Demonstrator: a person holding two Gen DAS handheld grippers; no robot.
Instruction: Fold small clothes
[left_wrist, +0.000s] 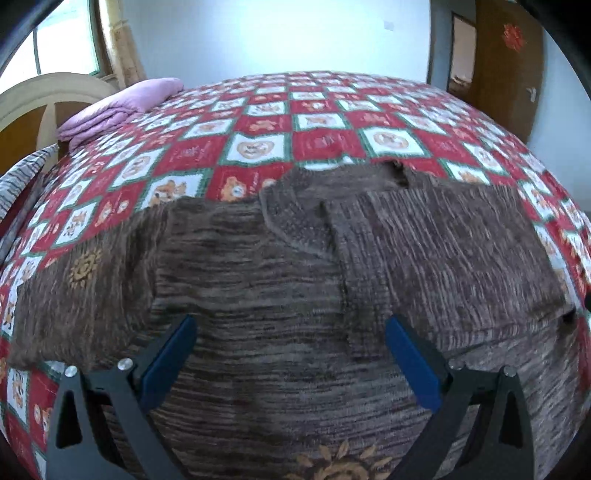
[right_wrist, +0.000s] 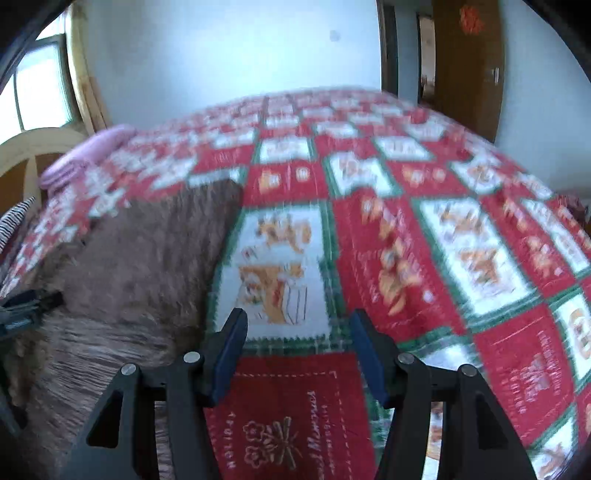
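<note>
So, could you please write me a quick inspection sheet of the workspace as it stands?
Surface: bed with red, white and green patchwork quilt.
Job's things: brown knit sweater spread on quilt, right side folded inward.
Clutter: folded purple blanket near headboard.
Grippers: left gripper open above sweater; right gripper open above bare quilt beside it.
Cables: nothing seen.
Surroundings: window, white wall, wooden door.
</note>
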